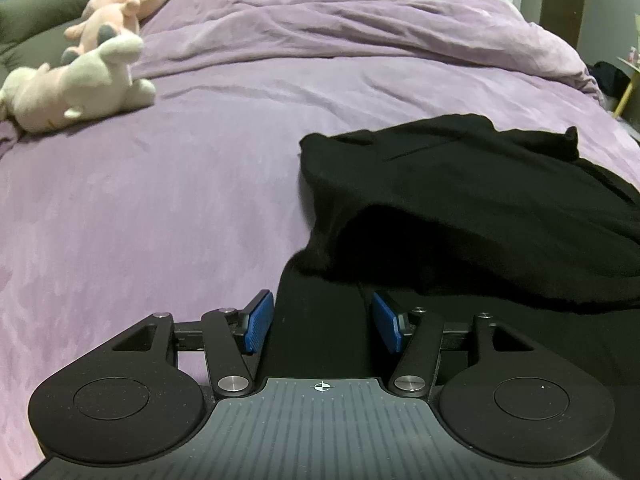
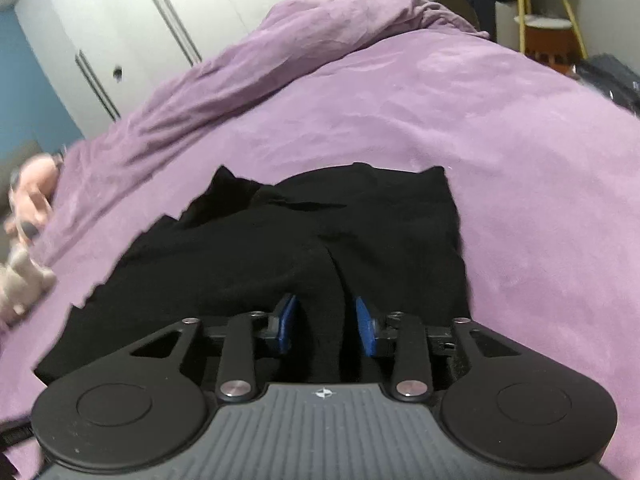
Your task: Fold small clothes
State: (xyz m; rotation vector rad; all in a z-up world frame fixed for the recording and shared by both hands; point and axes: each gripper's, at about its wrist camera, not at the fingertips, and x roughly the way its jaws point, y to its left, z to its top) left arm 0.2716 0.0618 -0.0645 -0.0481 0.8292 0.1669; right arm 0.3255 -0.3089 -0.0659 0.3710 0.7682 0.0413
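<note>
A black garment lies rumpled on the purple bedspread, at the right of the left wrist view. It also shows in the right wrist view, filling the middle. My left gripper is open, its blue pads on either side of a flat strip of the black cloth at the garment's near edge. My right gripper is open too, with a raised fold of the black cloth standing between its blue pads. Whether the pads touch the cloth I cannot tell.
Pink and white plush toys lie at the far left by a grey pillow. The duvet is bunched in a ridge at the back. White wardrobe doors stand behind the bed. A yellow-framed stand is at the right.
</note>
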